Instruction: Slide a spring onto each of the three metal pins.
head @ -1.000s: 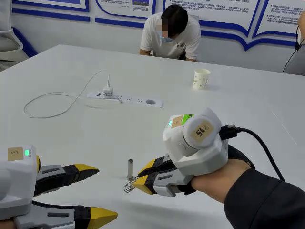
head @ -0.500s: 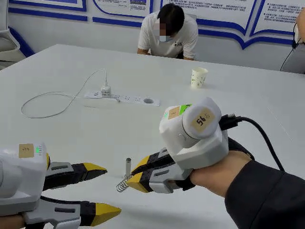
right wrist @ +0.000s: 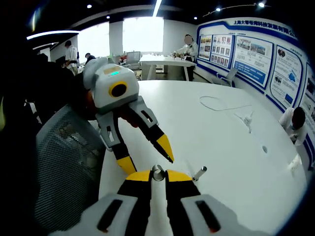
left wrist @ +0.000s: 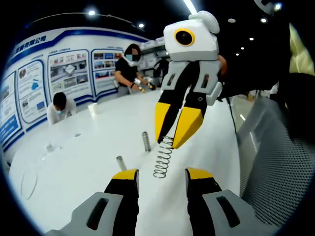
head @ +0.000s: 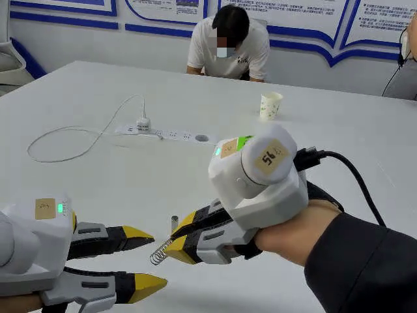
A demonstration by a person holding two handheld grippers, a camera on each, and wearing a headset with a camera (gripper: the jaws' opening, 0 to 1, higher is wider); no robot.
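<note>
My right tongs (head: 171,244) are pinching the spring (head: 158,253) by one end, and the rest of the coil sticks out past their yellow tips. My left tongs (head: 159,259) are spread. In the left gripper view the spring's free end hangs just ahead of the gap between them.

A second ago that free end sat beside the foot of the plain metal pin (head: 174,223), near the near edge of the worktop (head: 98,182). Now it has drawn away toward the left tongs, which have closed in on it. The pin stands upright, its lower part hidden behind the right tongs.

The left gripper view shows a second pin (left wrist: 146,141) farther along. It looks ribbed, as if wearing a spring, though I can't be sure.

A tan sticker (head: 270,158) on the right tongs carries two handwritten digits, 95 or 56 depending which way up. Farther out there is a power strip (head: 172,135) mid-worktop and a paper cup (head: 270,105) toward the far right. A person (head: 228,42) is seated at the far edge.
</note>
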